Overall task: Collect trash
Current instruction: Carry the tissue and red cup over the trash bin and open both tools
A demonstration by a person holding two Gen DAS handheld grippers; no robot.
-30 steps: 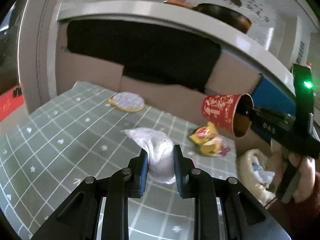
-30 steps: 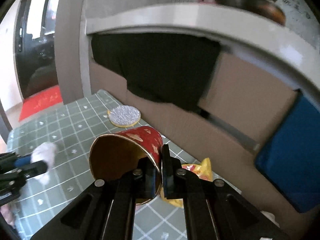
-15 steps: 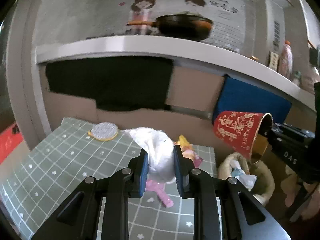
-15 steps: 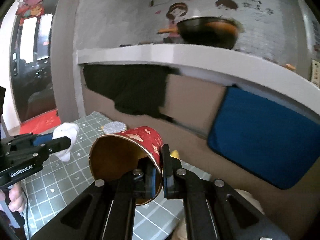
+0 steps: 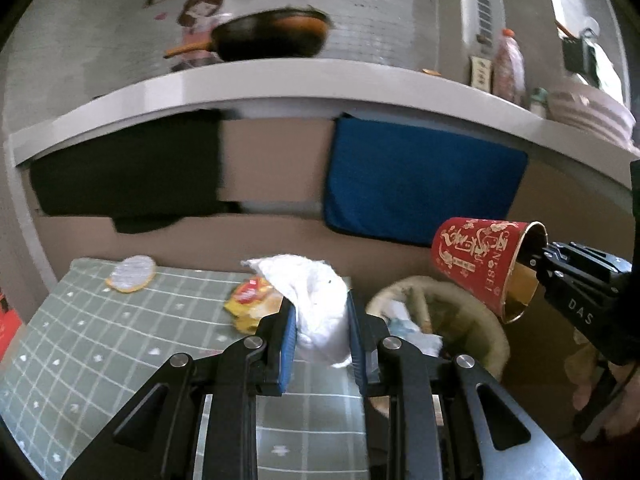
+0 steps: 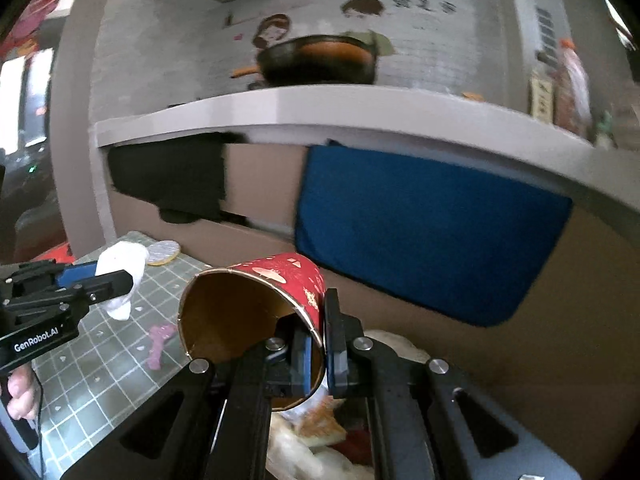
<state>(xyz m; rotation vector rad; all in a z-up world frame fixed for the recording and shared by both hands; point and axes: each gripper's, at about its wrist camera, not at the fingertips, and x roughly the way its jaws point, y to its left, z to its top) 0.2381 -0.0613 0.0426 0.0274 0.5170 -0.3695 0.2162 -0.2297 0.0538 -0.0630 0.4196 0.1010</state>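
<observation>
My left gripper (image 5: 322,332) is shut on a crumpled white tissue (image 5: 316,304) and holds it above the right end of the green checked table (image 5: 100,344), close to a woven waste basket (image 5: 472,312) with trash in it. My right gripper (image 6: 318,344) is shut on the rim of a red paper cup (image 6: 256,304), tilted on its side above the basket; the cup also shows in the left wrist view (image 5: 480,260). The left gripper and tissue (image 6: 120,276) show at the left of the right wrist view.
A yellow snack wrapper (image 5: 252,304) and a round silver-and-yellow lid (image 5: 132,274) lie on the table. A pink scrap (image 6: 158,344) lies on the table too. A cardboard wall with a blue panel (image 5: 420,184) and a white counter stand behind.
Both grippers have swung right, away from the table's middle and toward the basket, still holding the tissue and the cup. The basket has come into view under them.
</observation>
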